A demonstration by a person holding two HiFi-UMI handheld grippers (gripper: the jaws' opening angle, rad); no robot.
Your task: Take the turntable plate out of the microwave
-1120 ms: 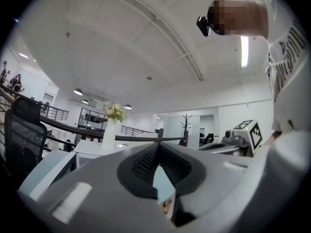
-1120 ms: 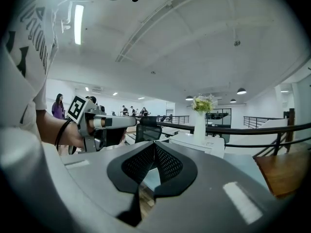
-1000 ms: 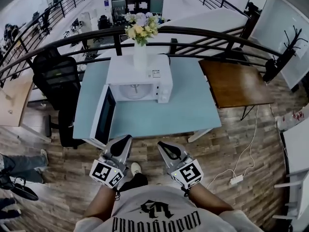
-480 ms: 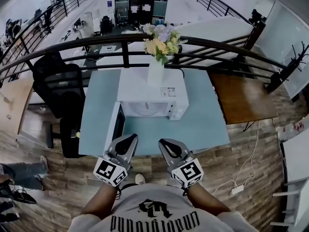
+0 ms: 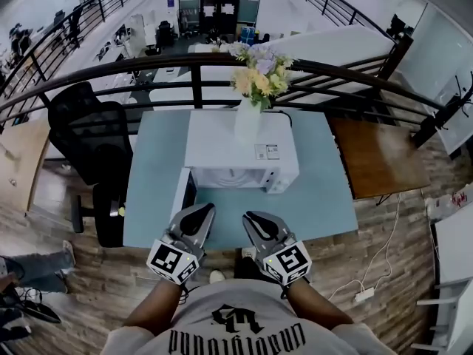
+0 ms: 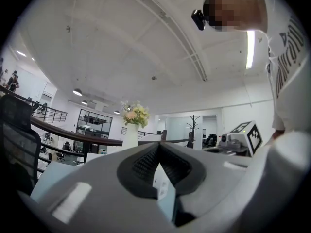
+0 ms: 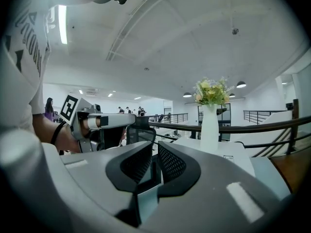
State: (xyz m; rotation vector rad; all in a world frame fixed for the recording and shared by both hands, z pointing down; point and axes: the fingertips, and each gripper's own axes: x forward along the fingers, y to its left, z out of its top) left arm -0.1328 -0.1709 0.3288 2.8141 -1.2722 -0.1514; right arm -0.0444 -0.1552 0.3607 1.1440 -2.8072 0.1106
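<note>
You are keeping your left gripper (image 5: 201,213) shut and empty, while your right gripper (image 5: 253,218) has just been parting its ribbed black pads a crack, with nothing between them. You are stepping closer, so both grippers are now reaching the near edge of the smooth pale-blue table (image 5: 151,176) and the reach-in is coming up. Beyond, the boxy white microwave (image 5: 236,150) is standing with its door (image 5: 185,194) swung left. The plate is lying inside, barely showing.
</note>
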